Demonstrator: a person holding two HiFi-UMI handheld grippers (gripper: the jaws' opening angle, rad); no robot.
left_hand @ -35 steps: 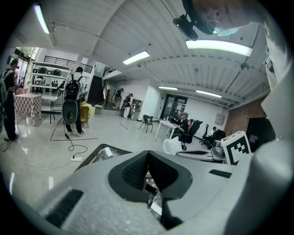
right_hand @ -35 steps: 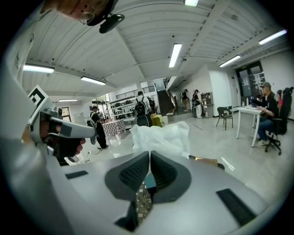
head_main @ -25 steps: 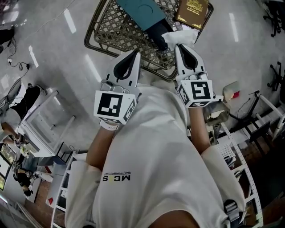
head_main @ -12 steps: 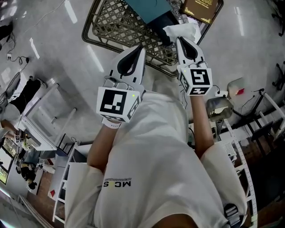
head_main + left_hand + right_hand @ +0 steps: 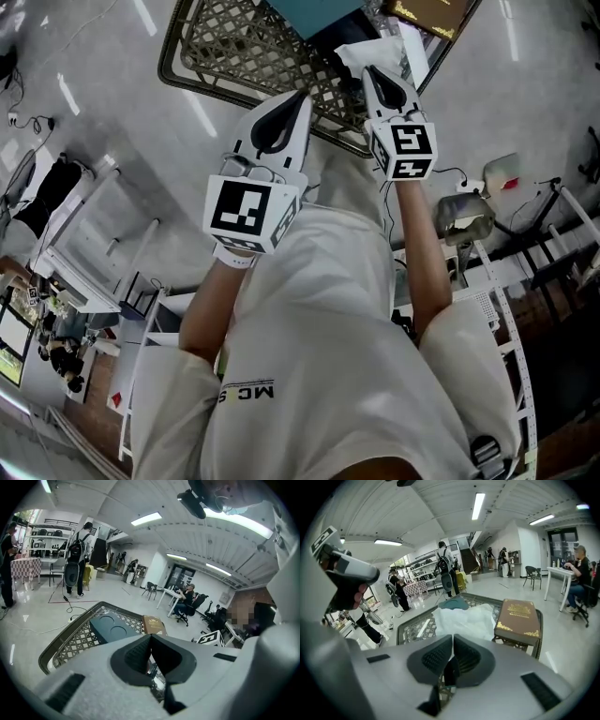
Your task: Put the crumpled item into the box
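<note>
A white crumpled item (image 5: 377,54) hangs over the near right edge of a metal lattice table (image 5: 220,52). My right gripper (image 5: 368,71) is shut with its tips on the item's near edge; in the right gripper view the white crumpled item (image 5: 464,618) spreads just beyond the right gripper (image 5: 453,637). On the table lie a teal box (image 5: 314,11) and a brown box with gold print (image 5: 433,9). My left gripper (image 5: 298,97) is shut and empty at the table's near edge. In the left gripper view the left gripper (image 5: 151,637) points at the teal box (image 5: 110,629).
The brown box (image 5: 518,616) sits at the table's right corner, the teal box (image 5: 452,604) behind the white item. White shelving (image 5: 89,248) stands at the left and a rack (image 5: 525,281) at the right. People (image 5: 77,559) stand and sit farther off.
Both grippers have moved forward over the table's near edge. The right gripper and the white item have shifted left toward the teal box.
</note>
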